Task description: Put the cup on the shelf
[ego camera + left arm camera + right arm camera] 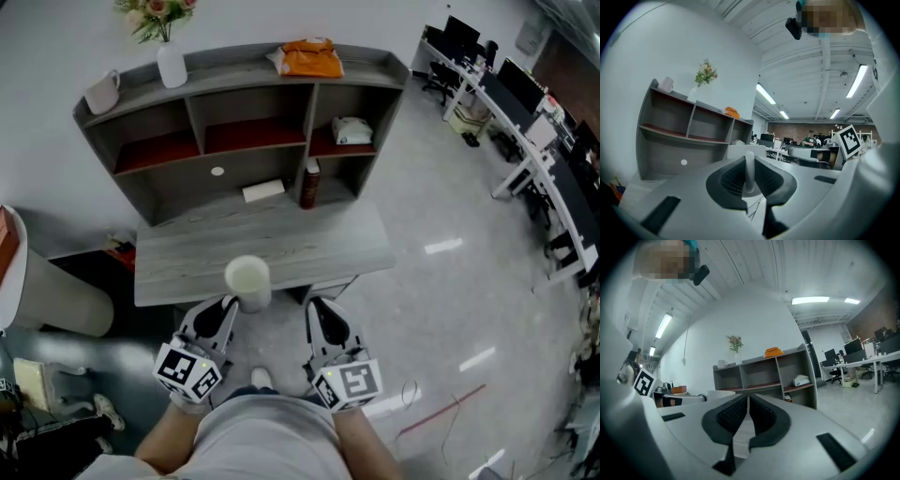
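Head view: The cup is not on the shelf yet. It is at the near edge of the bench, well away from the shelf. I cannot tell if it stands on the bench or hangs just over it. The left gripper is right at the cup, and the right gripper is beside it with nothing in it. Both point flat toward the shelf. Another mug and a vase already sit on top of the shelf.

Left gripper view: The jaws are clamped on the thin white handle of the cup. So I think the cup is picked up, and carrying it to the shelf and letting go is the part left to do. The shelf is ahead, off to the left.

Right gripper view: The jaws are together, with only a thin crack between them and nothing in it. The shelf is straight ahead, and the gripper is held flat.
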Tool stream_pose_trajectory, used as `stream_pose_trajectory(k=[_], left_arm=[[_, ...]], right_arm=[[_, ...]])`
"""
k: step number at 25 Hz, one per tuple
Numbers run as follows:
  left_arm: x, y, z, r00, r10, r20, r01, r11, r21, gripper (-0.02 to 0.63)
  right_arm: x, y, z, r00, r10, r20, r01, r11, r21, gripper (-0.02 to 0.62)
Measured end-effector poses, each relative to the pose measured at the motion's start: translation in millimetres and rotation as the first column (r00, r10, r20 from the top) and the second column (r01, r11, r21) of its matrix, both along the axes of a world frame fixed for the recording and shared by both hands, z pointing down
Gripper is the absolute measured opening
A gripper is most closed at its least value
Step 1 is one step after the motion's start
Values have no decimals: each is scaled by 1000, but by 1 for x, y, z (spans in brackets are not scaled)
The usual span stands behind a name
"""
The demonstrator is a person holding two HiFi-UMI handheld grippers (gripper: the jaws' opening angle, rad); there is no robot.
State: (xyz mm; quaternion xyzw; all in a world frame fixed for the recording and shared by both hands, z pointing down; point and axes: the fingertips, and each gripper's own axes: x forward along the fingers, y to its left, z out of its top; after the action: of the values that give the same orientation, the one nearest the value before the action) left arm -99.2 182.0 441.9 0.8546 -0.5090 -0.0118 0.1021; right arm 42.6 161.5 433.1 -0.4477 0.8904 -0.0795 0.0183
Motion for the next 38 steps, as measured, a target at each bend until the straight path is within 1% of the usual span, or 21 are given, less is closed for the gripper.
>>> stream_pose_trajectory(k=[4, 8, 12, 16, 22, 29, 34, 38], left_arm=[[-12, -8, 5, 999, 54, 4, -54, 999, -2, 46], [-18, -17, 10, 997, 78, -2, -78, 997, -12, 46], [-18, -32, 16, 997, 77, 2, -77, 997, -18, 46], [-16, -51, 16, 999, 54, 10, -54, 998, -18, 46], [-8, -99, 9, 1000, 1, 20, -1, 1000, -10, 46], [10, -164, 1, 996, -88, 31, 88, 996, -1, 46], [23, -205, -11, 986, -166, 32, 165, 986, 16, 46], [29, -231, -16, 970, -238, 46, 237, 971, 27, 46]], right_arm=[[-10, 0, 10, 998, 60, -8, -60, 998, -16, 29], [-19, -6, 16, 997, 72, -21, -73, 997, -26, 29], [-20, -25, 18, 997, 79, -5, -79, 997, -25, 29], [-21, -53, 21, 998, 58, 19, -57, 998, -25, 29], [-21, -106, 16, 999, -15, 34, 16, 999, -28, 29], [-3, -181, 8, 993, -99, 61, 101, 995, -25, 29], [12, -227, 0, 983, -166, 75, 168, 986, -18, 29], [24, -253, -3, 973, -213, 89, 216, 976, -14, 29]])
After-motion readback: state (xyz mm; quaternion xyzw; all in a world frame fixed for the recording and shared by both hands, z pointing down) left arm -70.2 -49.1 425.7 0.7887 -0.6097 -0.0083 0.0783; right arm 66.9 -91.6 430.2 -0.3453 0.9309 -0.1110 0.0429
